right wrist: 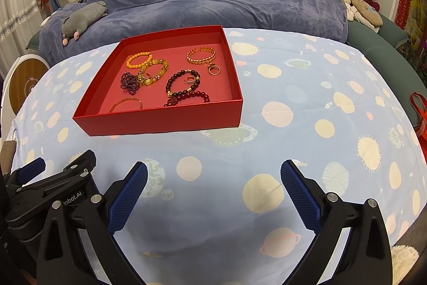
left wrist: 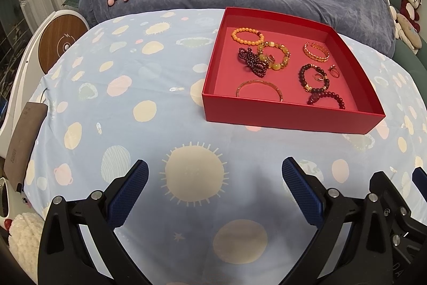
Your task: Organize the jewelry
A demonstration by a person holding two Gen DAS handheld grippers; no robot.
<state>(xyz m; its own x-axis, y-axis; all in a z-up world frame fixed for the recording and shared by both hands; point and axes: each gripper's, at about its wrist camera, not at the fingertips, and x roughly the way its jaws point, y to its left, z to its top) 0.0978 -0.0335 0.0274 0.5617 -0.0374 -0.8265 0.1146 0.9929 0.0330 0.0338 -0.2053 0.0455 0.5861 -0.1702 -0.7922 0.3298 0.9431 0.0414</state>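
Both grippers [left wrist: 214, 172] [right wrist: 213, 172] gape, well short of red box [left wrist: 288, 116].

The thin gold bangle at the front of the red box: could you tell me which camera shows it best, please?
The left wrist view: the thin gold bangle shows as a nearly full ring there. In the right wrist view the red box's front wall hides its near edge.

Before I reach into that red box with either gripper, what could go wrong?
1. The purple beaded bracelet lies tangled against the yellow stone bracelet, so lifting one may drag the other.
2. The small ring sits close to the gold cuff; wide-open fingers could nudge both.
3. The red box rests on a loose sheet and might slide if bumped.
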